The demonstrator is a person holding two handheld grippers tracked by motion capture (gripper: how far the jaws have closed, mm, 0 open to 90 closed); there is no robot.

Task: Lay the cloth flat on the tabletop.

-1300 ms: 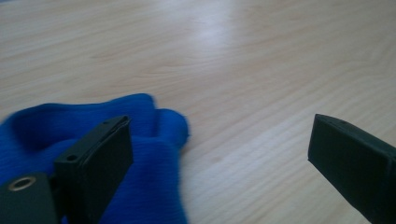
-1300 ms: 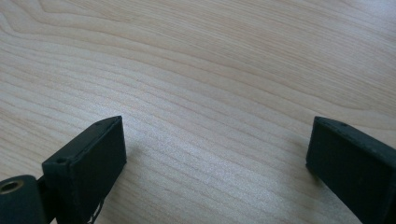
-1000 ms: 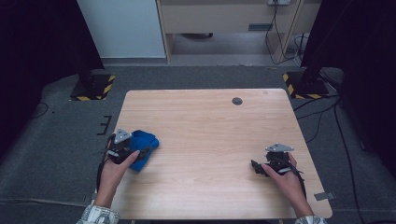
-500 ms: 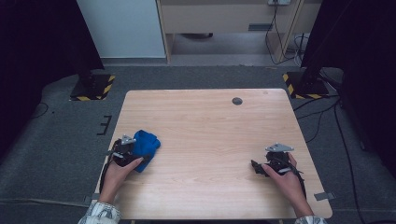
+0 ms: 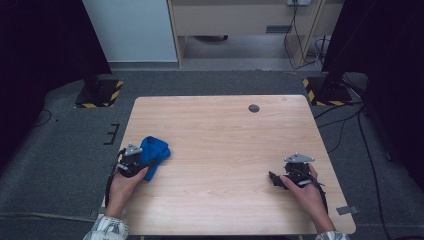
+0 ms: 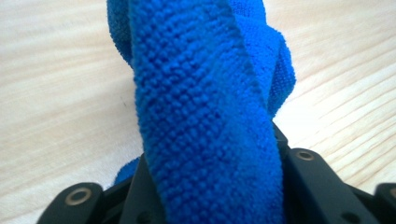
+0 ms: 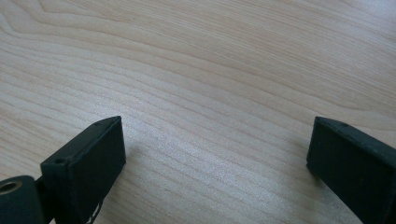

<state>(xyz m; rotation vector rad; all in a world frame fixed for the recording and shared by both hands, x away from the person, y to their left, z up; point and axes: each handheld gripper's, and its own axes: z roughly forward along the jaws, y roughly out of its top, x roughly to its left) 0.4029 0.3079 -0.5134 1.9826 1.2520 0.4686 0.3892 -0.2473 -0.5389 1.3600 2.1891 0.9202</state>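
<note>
The left tongs [image 5: 141, 165] have just been closing, and a thick fold of the crumpled blue terry cloth [image 5: 154, 154] now stands between their black jaws: in the left gripper view the cloth [image 6: 205, 116] rises straight up out of the gap and the jaw bodies sit tight against it on both sides, so I read this as a grip on the cloth rather than a near miss. A second ago the same tongs hung wide open beside the cloth, so the change is the pinch itself. The cloth lies bunched on the pale wooden bench [image 5: 225, 150], near the bench's left edge and well apart from the small dark round plug [image 5: 254, 108] set into the bench's far side. The right tongs [image 5: 278, 179] rest low by the bench's right edge, far from the cloth, their jaws spread wide with only bare wood between them in the right gripper view [image 7: 215, 154]. In my judgement the grasp is made, and the cloth is ready to be lifted or dragged out flat, with the right tongs free to take another corner.
</note>
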